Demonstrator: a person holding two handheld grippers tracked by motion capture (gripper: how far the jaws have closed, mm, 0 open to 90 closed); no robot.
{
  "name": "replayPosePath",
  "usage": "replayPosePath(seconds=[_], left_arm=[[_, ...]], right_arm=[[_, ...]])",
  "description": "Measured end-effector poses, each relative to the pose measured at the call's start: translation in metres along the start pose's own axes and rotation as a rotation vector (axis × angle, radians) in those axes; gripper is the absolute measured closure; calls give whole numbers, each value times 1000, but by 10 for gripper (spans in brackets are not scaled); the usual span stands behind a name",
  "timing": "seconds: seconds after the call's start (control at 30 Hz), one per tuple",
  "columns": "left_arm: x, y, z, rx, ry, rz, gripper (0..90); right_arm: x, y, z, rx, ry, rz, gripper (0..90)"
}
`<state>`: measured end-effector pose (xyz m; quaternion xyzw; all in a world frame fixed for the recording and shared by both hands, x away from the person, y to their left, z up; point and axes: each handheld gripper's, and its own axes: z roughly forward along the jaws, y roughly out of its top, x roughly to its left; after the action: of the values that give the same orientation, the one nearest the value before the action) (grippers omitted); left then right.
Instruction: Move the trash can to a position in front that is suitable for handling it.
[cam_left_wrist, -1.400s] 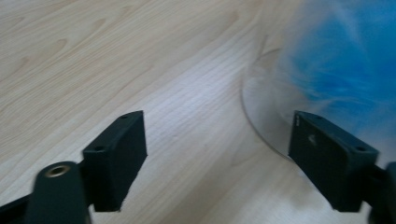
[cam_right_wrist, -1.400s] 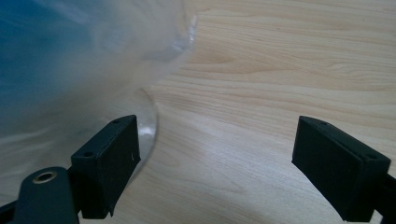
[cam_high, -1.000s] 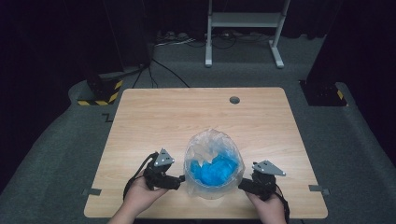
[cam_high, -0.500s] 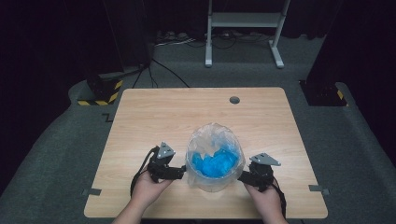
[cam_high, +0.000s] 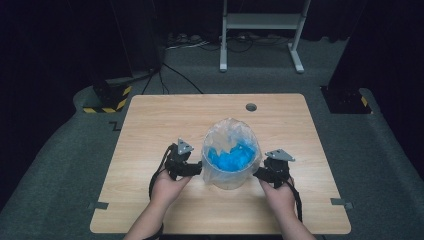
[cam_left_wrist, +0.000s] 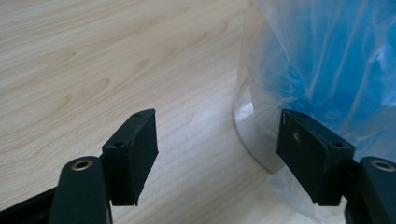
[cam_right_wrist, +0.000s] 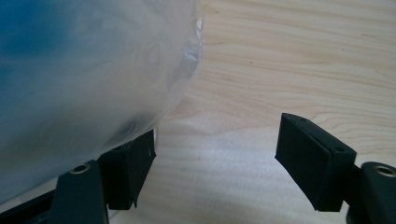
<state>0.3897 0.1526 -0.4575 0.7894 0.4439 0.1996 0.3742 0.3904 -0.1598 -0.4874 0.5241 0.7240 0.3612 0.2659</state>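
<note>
A clear round container (cam_high: 231, 160) lined with a thin plastic bag stands on the wooden table (cam_high: 150, 125), with crumpled blue material (cam_high: 231, 157) inside. My left gripper (cam_high: 197, 169) sits at its left side, open; in the left gripper view the bag (cam_left_wrist: 327, 60) and the container's clear base (cam_left_wrist: 247, 135) lie beside the right jaw. My right gripper (cam_high: 260, 175) sits at the container's right side, open. In the right gripper view the bag (cam_right_wrist: 84, 74) bulges over the left jaw, and bare wood (cam_right_wrist: 280, 70) lies between the jaws.
A small round hole (cam_high: 251, 107) marks the table's far edge. Beyond the table, cables and a white metal stand (cam_high: 260, 30) lie on the dark floor. A black-and-yellow striped block (cam_high: 107, 100) sits off the far left corner.
Both hands and the container have shifted a little away from the person, toward the table's middle. The grippers stay on either side of it.
</note>
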Motion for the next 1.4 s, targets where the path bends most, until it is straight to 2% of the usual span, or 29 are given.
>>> replayPosePath(seconds=[0.03,0.07,0.13,0.17,0.23,0.33,0.37,0.4,0.43,0.47,0.53,0.57,0.6,0.67,0.7,0.73,0.77,0.8,0.83,0.9,0.93,1.0,1.07,1.23,1.33,1.4], left_arm=[[0,0,0,0,0,0,280],[6,-10,3,-46,-26,-23,265],[16,-18,11,25,-26,-41,229],[19,-20,10,21,-33,-53,213],[25,-26,5,0,-52,-89,240],[27,-26,-1,-8,-56,-106,239],[28,-24,-5,-30,-51,-97,239],[29,-22,-11,-55,-58,-106,241],[29,-22,-11,-55,-58,-106,240],[30,-19,-19,-84,-59,-115,240],[31,-17,-24,-97,-73,-127,262],[34,-13,-32,-113,-98,-144,279],[34,-13,-32,-113,-98,-144,277],[38,-7,-44,-163,-90,-152,271],[38,-7,-44,-163,-90,-152,261],[40,-4,-52,-204,-103,-162,255],[40,-3,-56,-233,-105,-158,253],[40,-3,-56,-233,-105,-158,250],[39,-2,-59,-254,-105,-152,246],[32,4,-66,-297,-119,-134,234],[32,4,-66,-297,-119,-134,233],[24,8,-68,-314,-120,-105,225],[20,10,-68,-318,-122,-93,215],[12,10,-66,-328,-148,-95,216],[9,10,-62,-314,-159,-97,213],[9,9,-59,-301,-165,-99,218]], right_arm=[[0,0,0,0,0,0,288],[0,-1,3,-15,-4,0,279],[1,-4,4,-21,18,-16,247],[2,-5,3,-20,25,-36,246],[3,-6,1,-25,37,-73,237],[3,-9,0,-29,57,-69,237],[4,-11,0,-19,60,-67,238],[7,-14,1,-6,68,-69,238],[7,-14,1,-6,68,-69,238],[8,-14,0,7,81,-52,211],[8,-14,-1,0,77,-53,211],[8,-12,-7,-26,72,-43,211],[8,-12,-7,-26,72,-43,211],[4,-9,-14,-48,75,-26,211],[4,-9,-14,-48,75,-26,211],[-2,-5,-20,-79,84,-17,203],[-5,-2,-23,-95,76,-17,203],[-8,0,-27,-112,69,-13,203],[-11,2,-31,-130,65,-9,203],[-14,5,-38,-158,50,-15,203],[-17,7,-42,-177,45,-18,203],[-19,10,-48,-207,41,-18,203],[-21,14,-55,-240,35,-23,203],[-22,20,-70,-305,29,-39,202],[-21,22,-74,-321,37,-43,197],[-17,27,-81,-351,67,-52,197]])
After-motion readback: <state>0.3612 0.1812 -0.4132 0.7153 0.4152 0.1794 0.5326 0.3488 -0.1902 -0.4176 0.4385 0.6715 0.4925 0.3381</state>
